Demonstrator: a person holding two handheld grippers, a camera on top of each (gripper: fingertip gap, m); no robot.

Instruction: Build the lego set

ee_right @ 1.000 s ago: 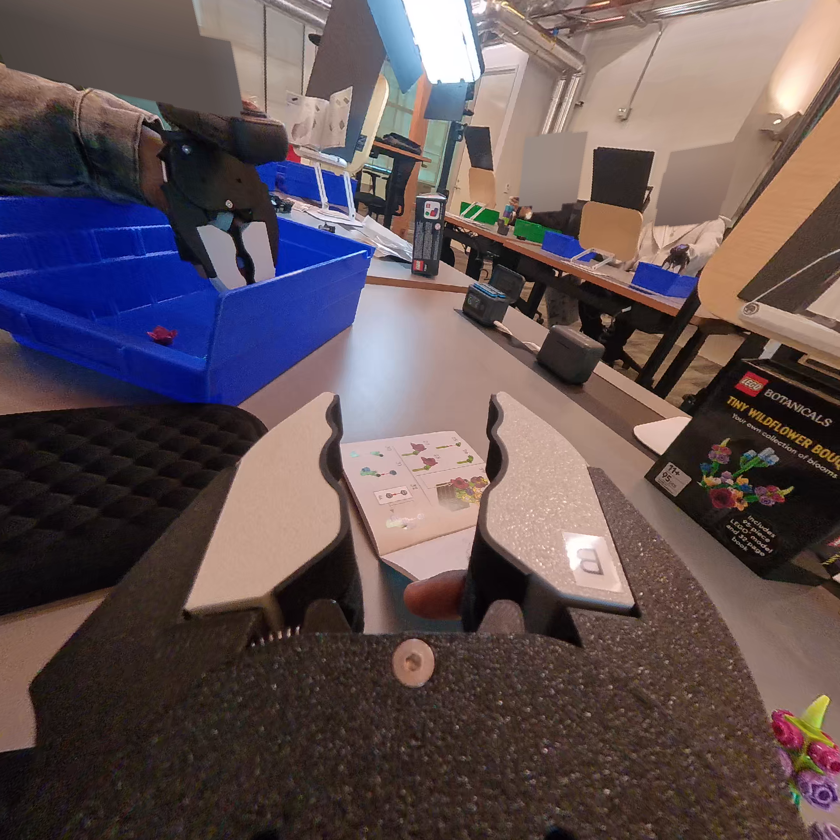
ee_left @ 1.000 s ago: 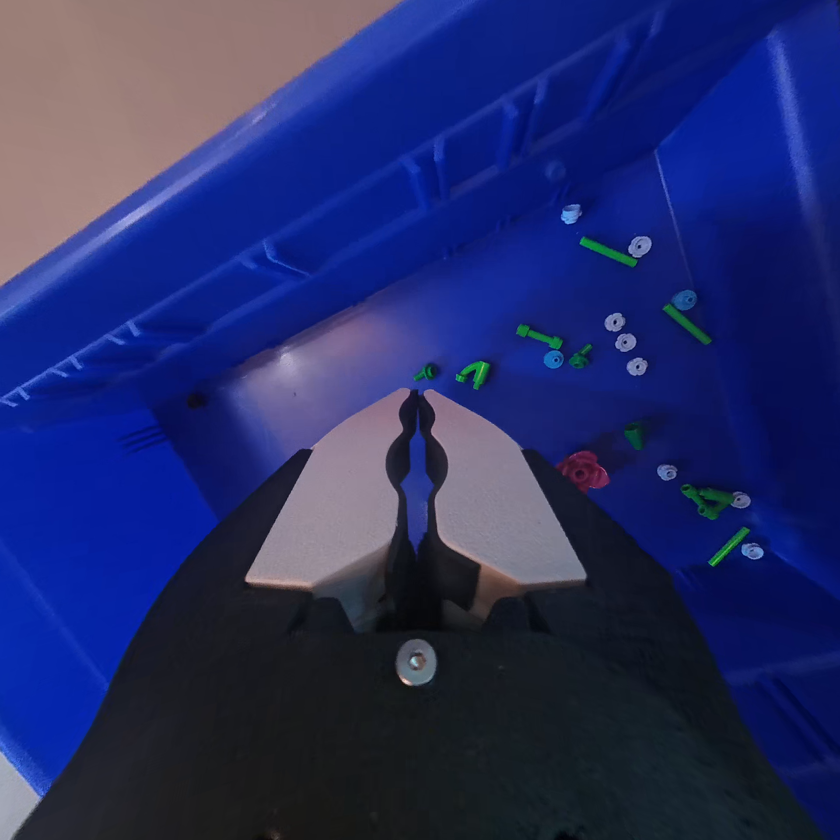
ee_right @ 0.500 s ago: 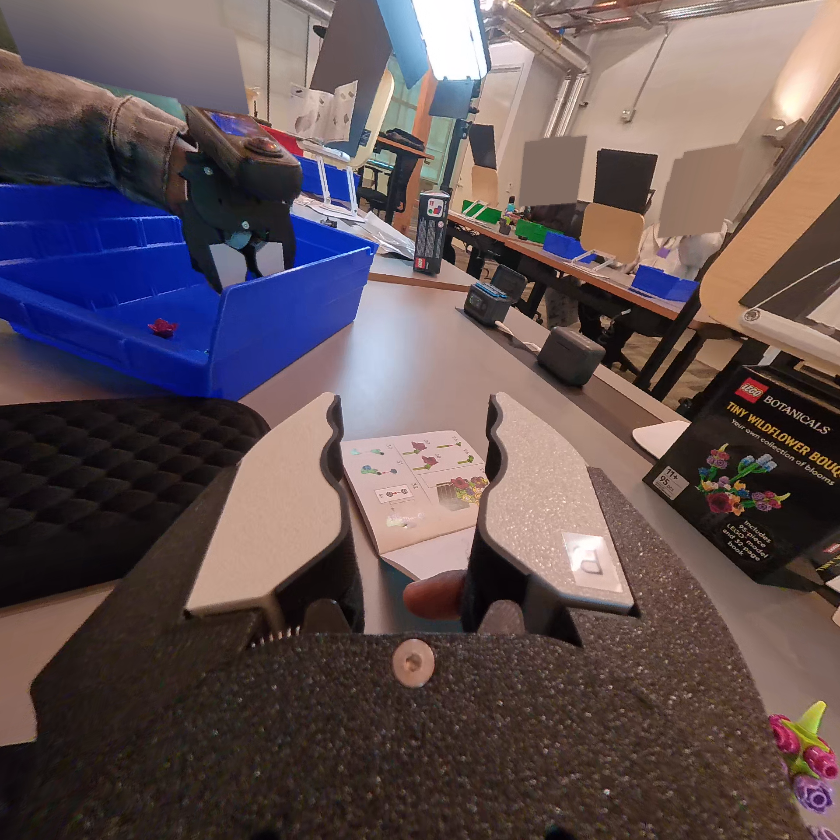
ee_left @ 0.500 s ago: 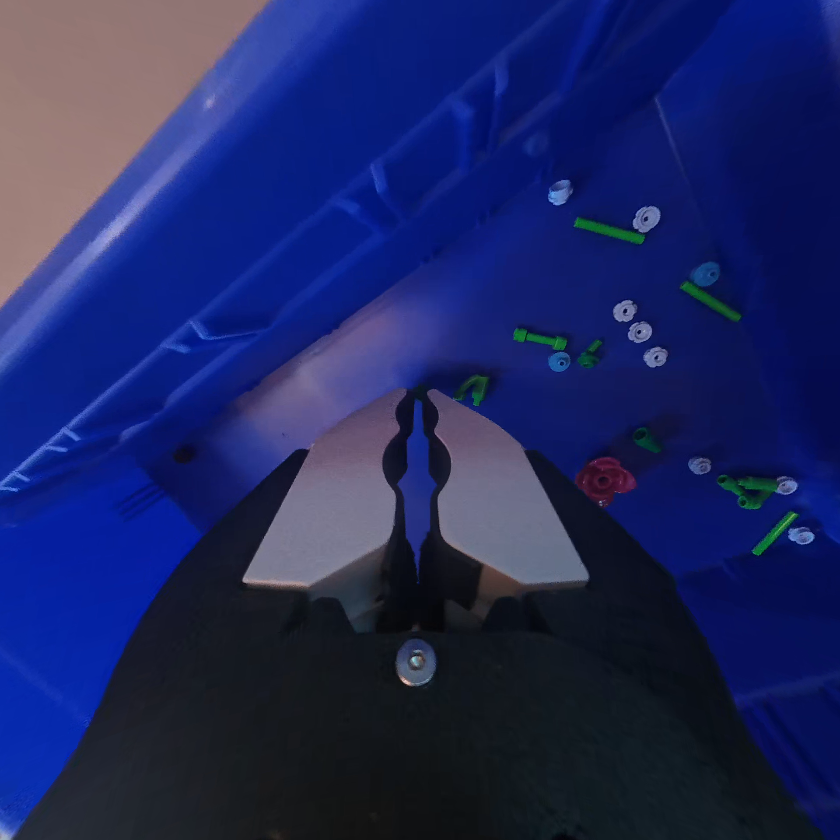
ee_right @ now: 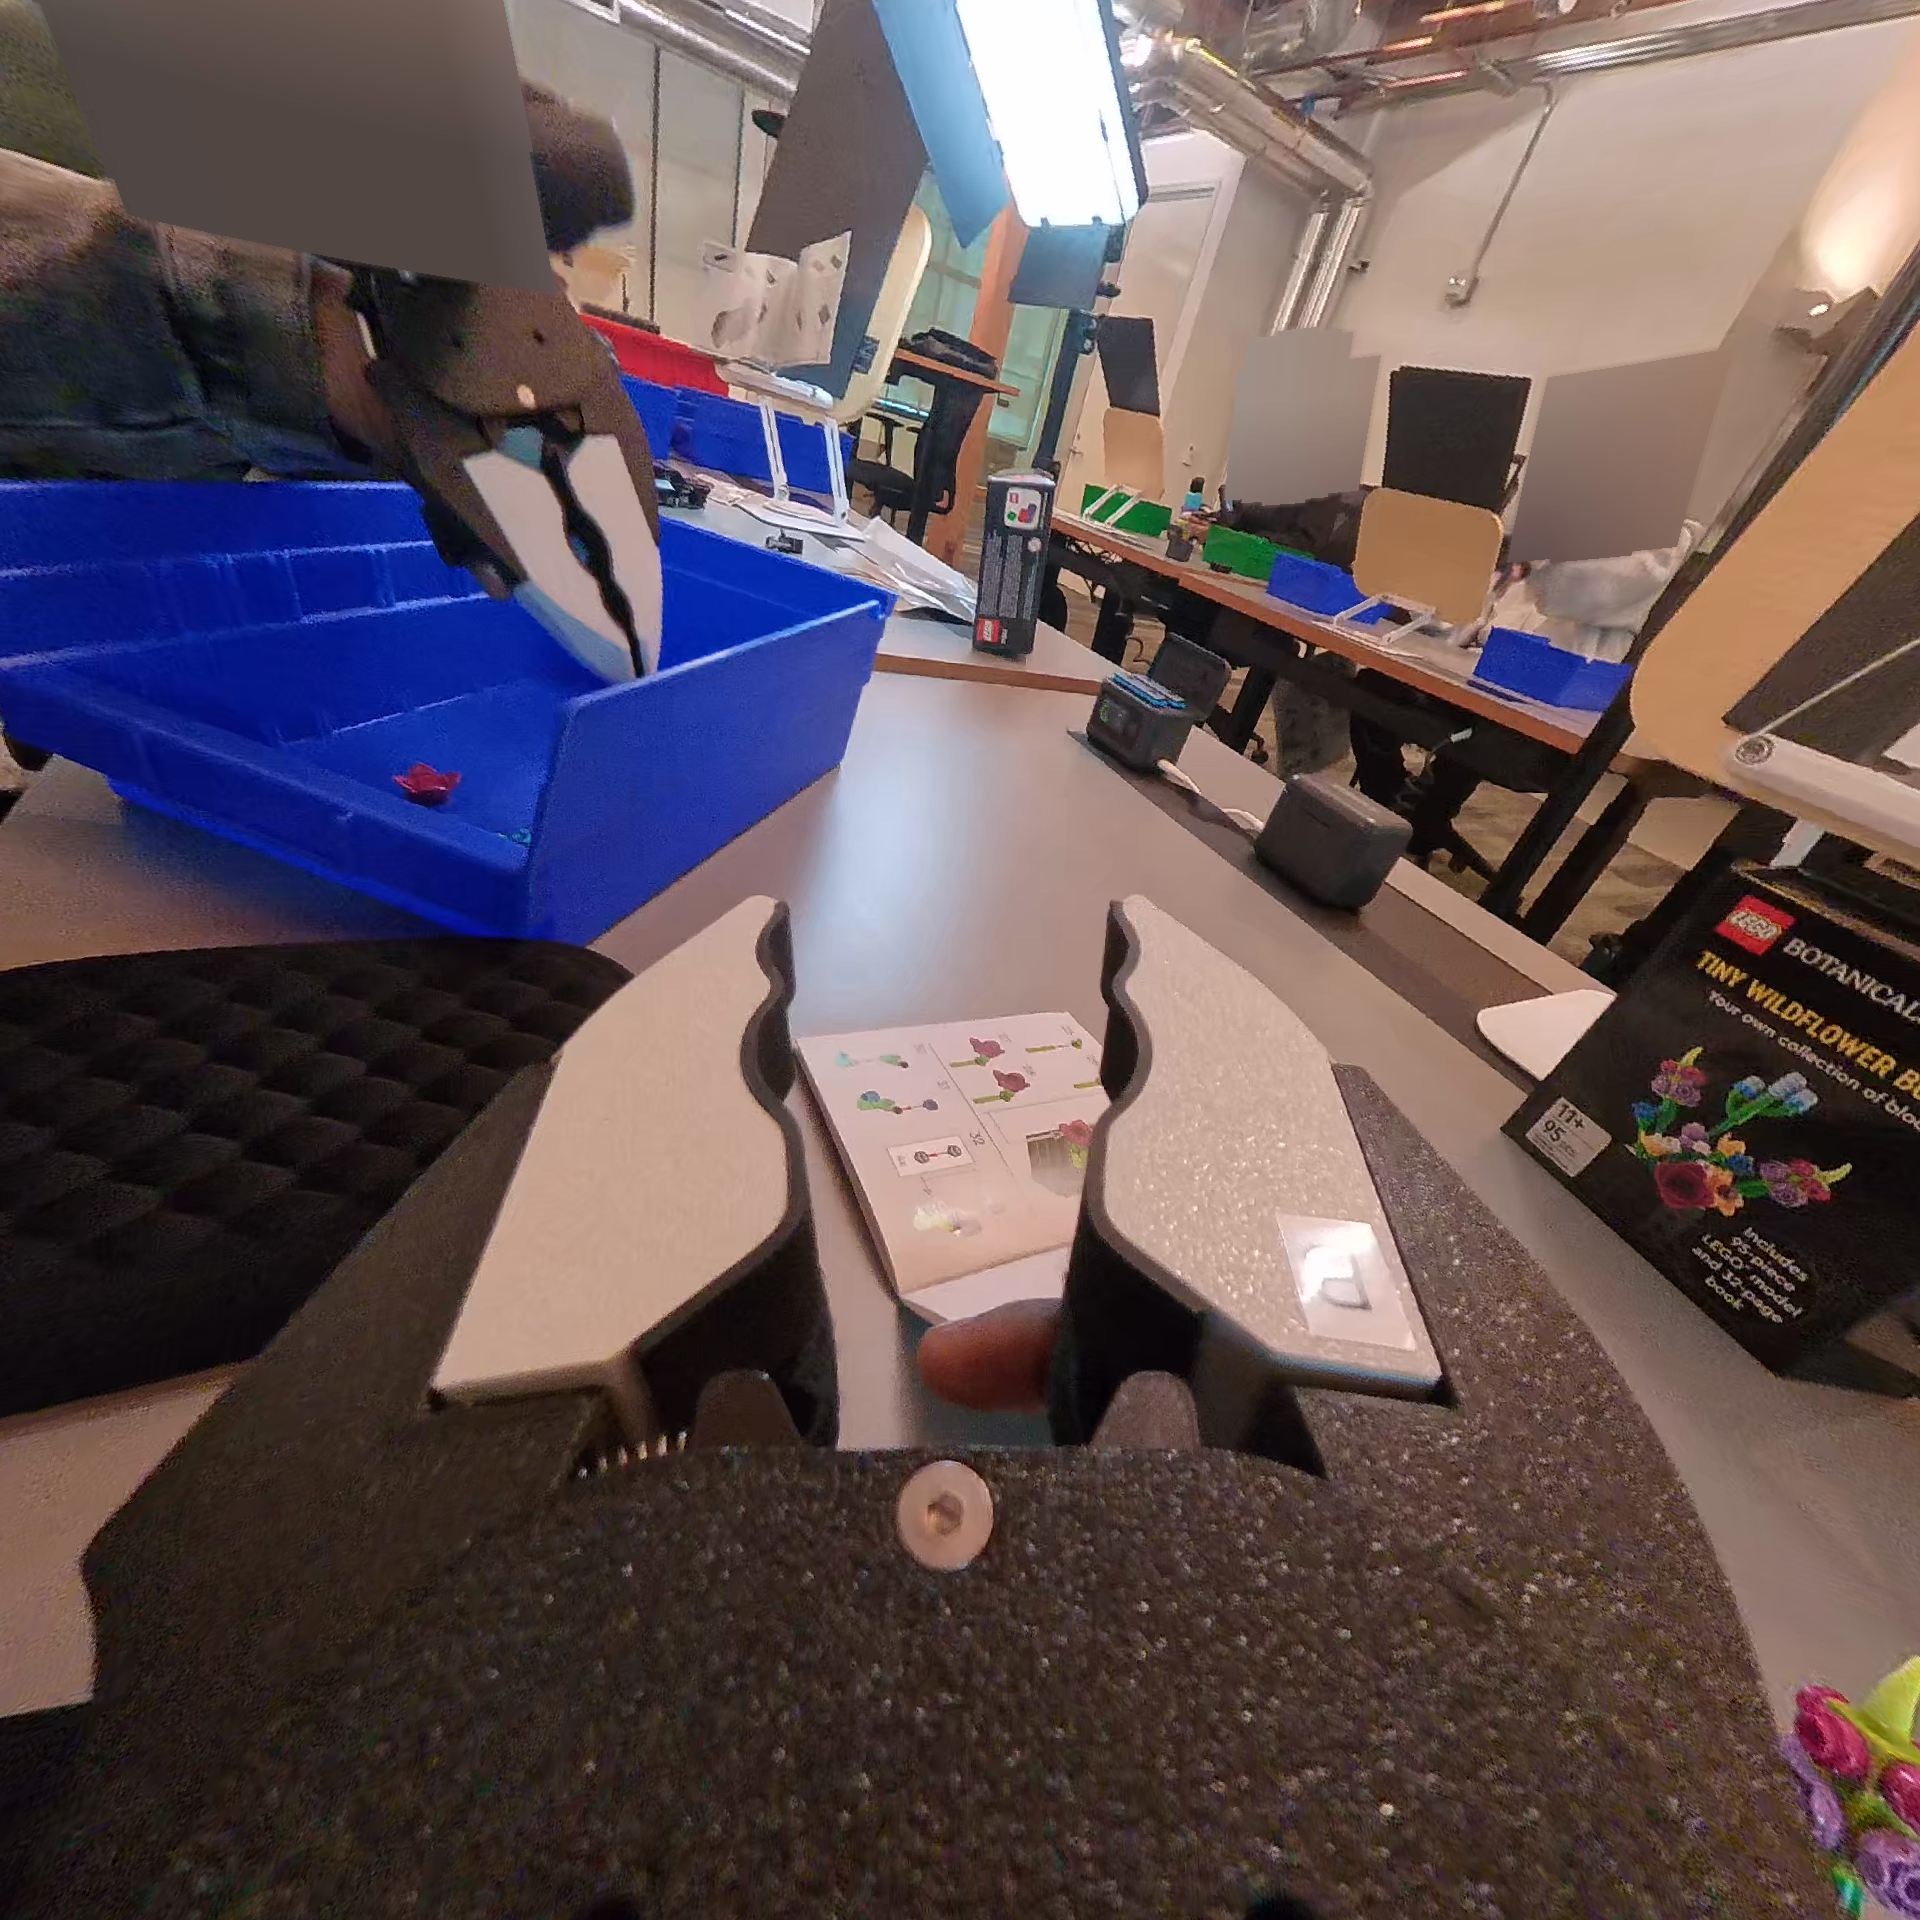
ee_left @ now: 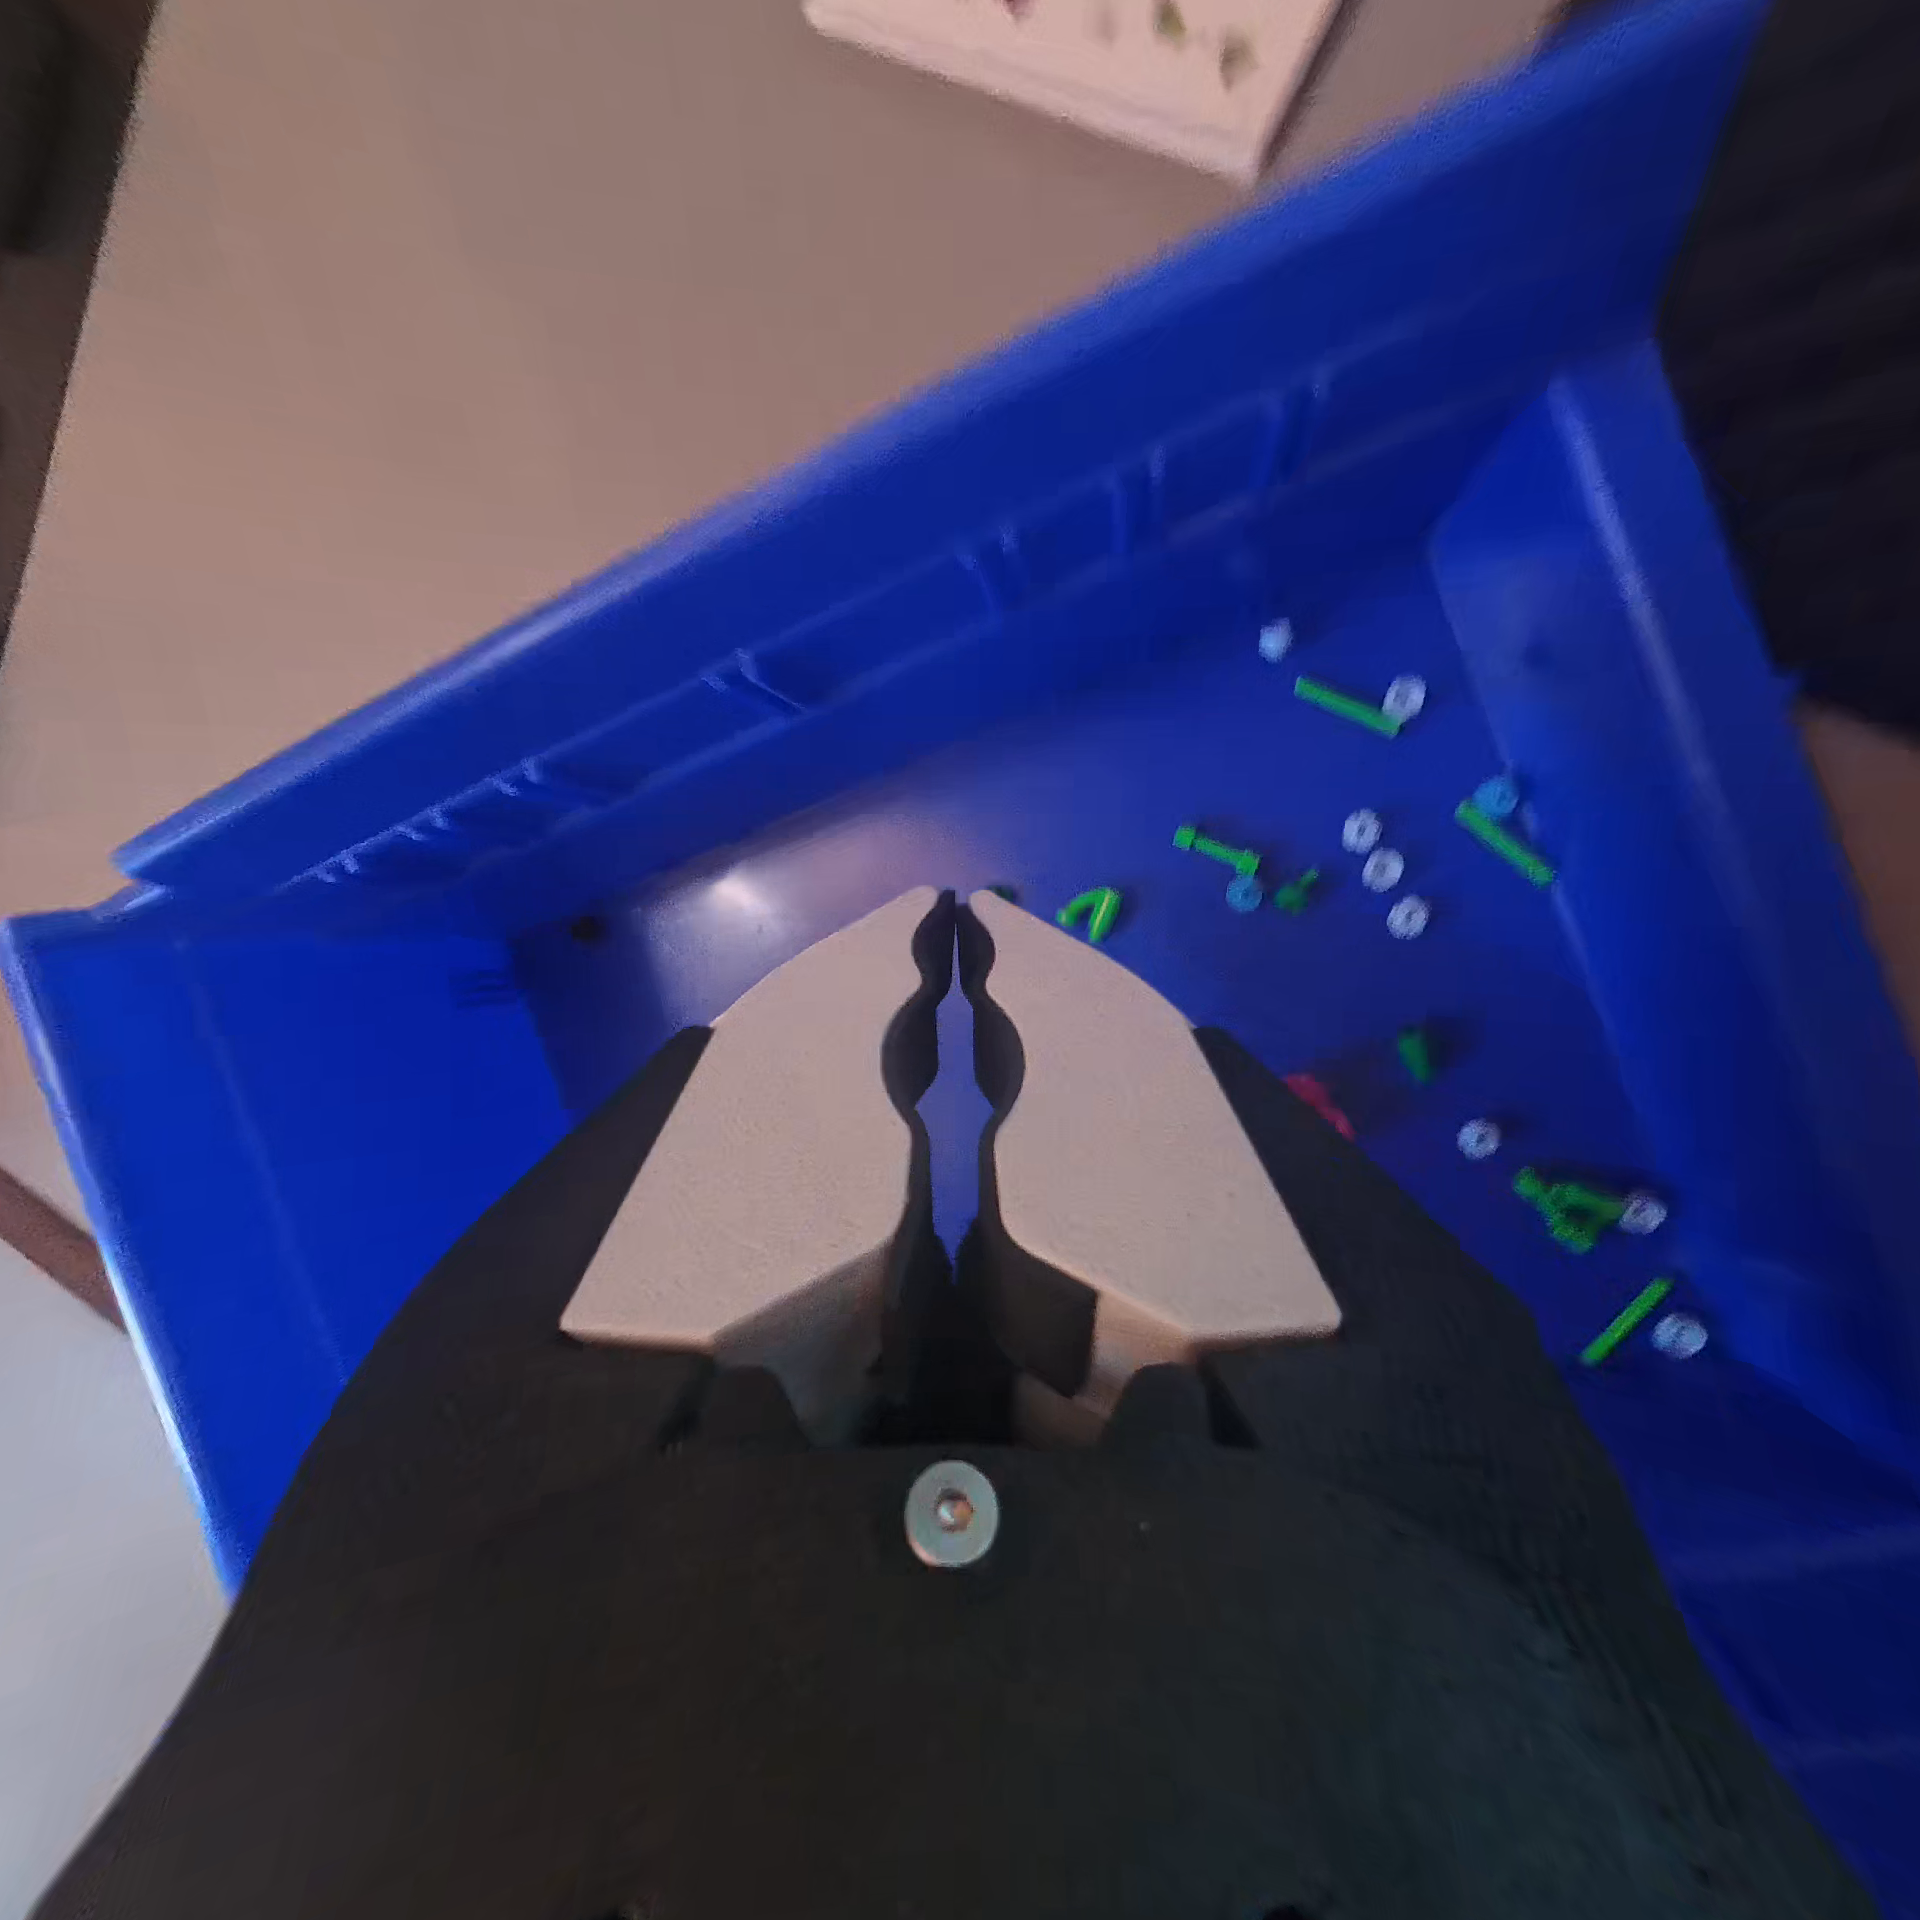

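Note:
My left gripper (ee_left: 951,904) is shut, its tips above the floor of the blue bin (ee_left: 935,644). A tiny dark green piece (ee_left: 1003,891) shows just right of the tips; I see nothing between the jaws. Green stems, white and light blue round pieces lie loose in the bin, and a red flower piece (ee_left: 1314,1101) is partly hidden by a finger. In the right wrist view the left gripper (ee_right: 634,665) hangs over the bin (ee_right: 707,748). My right gripper (ee_right: 945,925) is open and empty above the instruction booklet (ee_right: 956,1112).
A black foam mat (ee_right: 208,1122) lies left of the booklet. The black set box (ee_right: 1766,1122) stands at the right. A built bunch of purple and pink flowers (ee_right: 1860,1787) sits at the lower right corner. Small grey cases and other tables stand behind. The gap from one gripper's tips to the other's is roughly 25 cm.
My left gripper has risen out of the bin and swung toward its near wall, still shut. The view now takes in the bin rim and the table. The right gripper has barely moved.

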